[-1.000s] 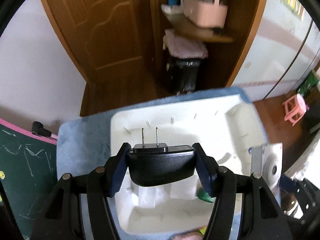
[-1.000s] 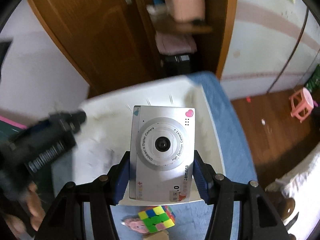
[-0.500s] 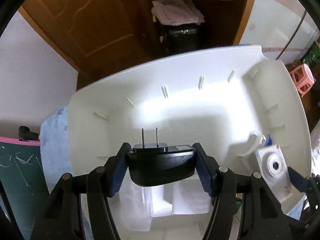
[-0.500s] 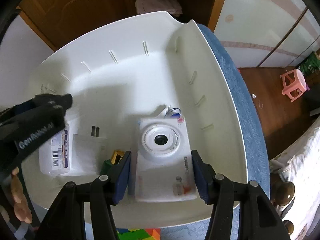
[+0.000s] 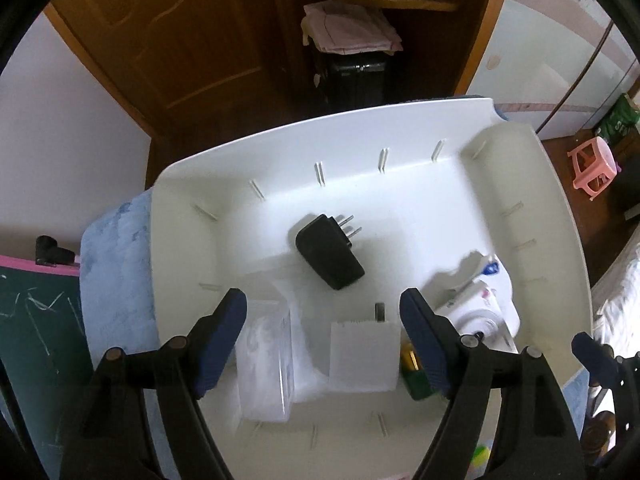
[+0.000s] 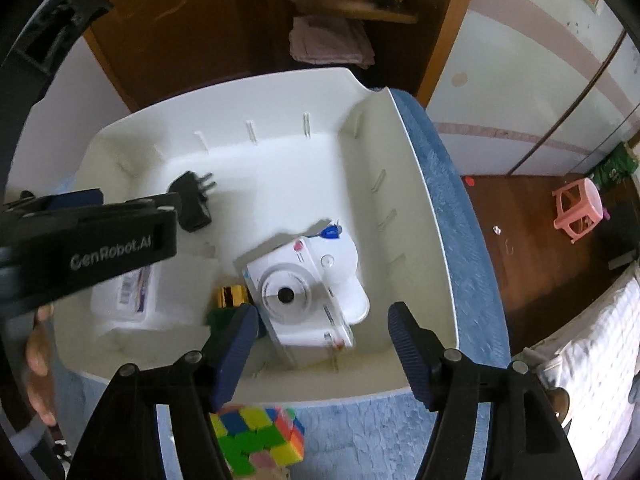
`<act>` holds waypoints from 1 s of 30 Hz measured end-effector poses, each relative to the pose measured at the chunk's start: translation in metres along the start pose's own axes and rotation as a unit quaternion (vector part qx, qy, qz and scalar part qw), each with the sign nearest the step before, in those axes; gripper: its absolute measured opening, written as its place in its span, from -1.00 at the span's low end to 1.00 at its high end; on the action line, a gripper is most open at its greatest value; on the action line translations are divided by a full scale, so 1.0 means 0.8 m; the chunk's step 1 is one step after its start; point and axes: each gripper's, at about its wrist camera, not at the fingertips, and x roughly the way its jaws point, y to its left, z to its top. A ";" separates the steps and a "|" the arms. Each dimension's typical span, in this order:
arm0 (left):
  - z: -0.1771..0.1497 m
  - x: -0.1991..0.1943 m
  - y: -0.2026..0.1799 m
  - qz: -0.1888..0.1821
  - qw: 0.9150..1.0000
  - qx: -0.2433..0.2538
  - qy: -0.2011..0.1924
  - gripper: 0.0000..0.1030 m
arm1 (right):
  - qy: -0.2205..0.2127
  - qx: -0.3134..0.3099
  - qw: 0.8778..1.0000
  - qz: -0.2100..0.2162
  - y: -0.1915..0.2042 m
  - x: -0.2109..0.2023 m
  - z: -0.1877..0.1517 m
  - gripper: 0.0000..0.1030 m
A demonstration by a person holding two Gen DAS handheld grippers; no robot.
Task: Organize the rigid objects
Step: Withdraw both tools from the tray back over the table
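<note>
Only thing you can actually read here is "GenRobot.AI", in pale letters on the black body of the left hand-held gripper where it pokes into the right wrist view. The clear plastic box in the white bin has a sticker that looks like a barcode with some print, but it's way too blurry to make out. The white toy camera has tiny markings on its front and a pink spot near the top, also unreadable. Nothing legible in the left wrist view.
</note>
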 end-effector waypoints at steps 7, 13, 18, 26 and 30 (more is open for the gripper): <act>-0.027 -0.042 0.002 -0.003 1.000 -0.002 -0.021 0.58 | -0.037 -0.020 0.999 0.014 -0.005 -0.053 -0.030 0.33; -0.060 -0.084 0.001 -0.009 0.999 0.001 -0.043 0.58 | -0.061 -0.034 0.997 0.025 -0.009 -0.091 -0.058 0.33; -0.095 -0.116 0.003 -0.016 0.998 -0.005 -0.058 0.58 | -0.072 -0.045 0.996 0.039 -0.009 -0.114 -0.084 0.33; -0.150 -0.146 0.017 -0.015 0.997 -0.026 -0.069 0.58 | -0.081 -0.071 0.993 0.054 -0.007 -0.136 -0.125 0.33; -0.172 -0.154 0.028 -0.018 0.997 -0.043 -0.068 0.58 | -0.082 -0.083 0.992 0.056 -0.005 -0.142 -0.142 0.33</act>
